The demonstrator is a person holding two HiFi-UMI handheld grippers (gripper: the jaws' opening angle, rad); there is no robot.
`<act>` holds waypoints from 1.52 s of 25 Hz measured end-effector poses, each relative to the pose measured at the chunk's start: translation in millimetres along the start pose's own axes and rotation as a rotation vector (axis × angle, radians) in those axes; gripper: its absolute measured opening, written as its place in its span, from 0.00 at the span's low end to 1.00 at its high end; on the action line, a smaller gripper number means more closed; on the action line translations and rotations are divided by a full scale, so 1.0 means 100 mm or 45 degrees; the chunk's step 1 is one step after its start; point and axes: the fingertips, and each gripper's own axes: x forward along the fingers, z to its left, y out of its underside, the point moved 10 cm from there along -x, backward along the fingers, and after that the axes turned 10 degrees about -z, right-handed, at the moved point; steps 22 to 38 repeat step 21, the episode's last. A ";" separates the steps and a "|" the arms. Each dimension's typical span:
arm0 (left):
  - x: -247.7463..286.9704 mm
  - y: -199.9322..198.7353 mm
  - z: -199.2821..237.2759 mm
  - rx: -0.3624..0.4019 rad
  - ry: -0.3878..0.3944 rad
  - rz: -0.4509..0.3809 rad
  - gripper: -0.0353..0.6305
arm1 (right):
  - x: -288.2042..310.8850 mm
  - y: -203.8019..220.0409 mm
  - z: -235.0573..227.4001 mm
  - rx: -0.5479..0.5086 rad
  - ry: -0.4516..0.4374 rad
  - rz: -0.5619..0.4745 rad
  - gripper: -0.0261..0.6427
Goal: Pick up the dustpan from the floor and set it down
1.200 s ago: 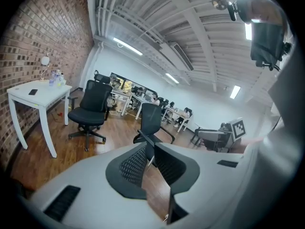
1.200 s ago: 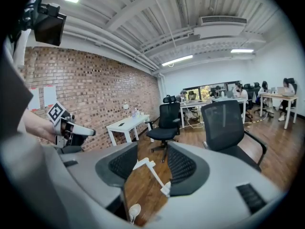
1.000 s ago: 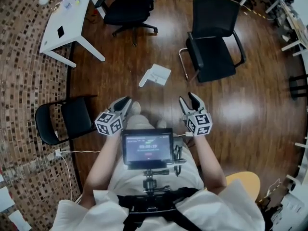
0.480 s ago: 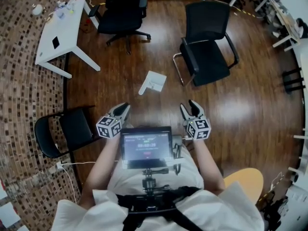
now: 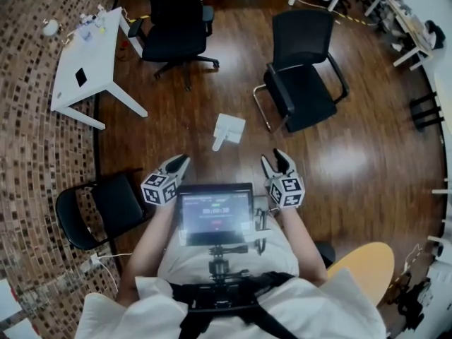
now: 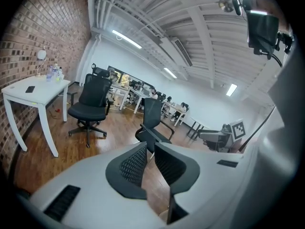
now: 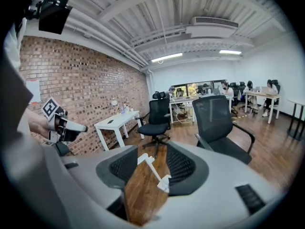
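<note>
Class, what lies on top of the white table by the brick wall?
A dark flat thing, a few small items and a round white lamp. Nothing covers them; the items are too small to name.

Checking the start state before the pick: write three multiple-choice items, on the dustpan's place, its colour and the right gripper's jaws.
1. Where is the dustpan? A on the white table; B on the wooden floor; C on a chair seat.
2. Its colour? A red; B black; C white.
3. The right gripper jaws? A shut on the dustpan; B apart, empty; C shut tight, empty.
Key: B, it lies flat on the wooden floor; C, plainly white; B, only floor and the far dustpan show between the jaws.
</note>
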 end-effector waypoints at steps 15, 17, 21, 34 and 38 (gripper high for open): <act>0.07 0.08 0.27 -0.026 0.067 0.097 0.12 | 0.08 0.07 0.30 -0.003 0.045 -0.010 0.35; 0.06 0.12 0.27 -0.028 0.069 0.111 0.12 | 0.05 0.10 0.30 0.004 0.054 -0.006 0.35; 0.04 0.22 0.27 -0.029 0.067 0.145 0.12 | -0.04 0.18 0.28 0.011 0.070 0.011 0.35; 0.04 0.22 0.27 -0.029 0.067 0.145 0.12 | -0.04 0.18 0.28 0.011 0.070 0.011 0.35; 0.04 0.22 0.27 -0.029 0.067 0.145 0.12 | -0.04 0.18 0.28 0.011 0.070 0.011 0.35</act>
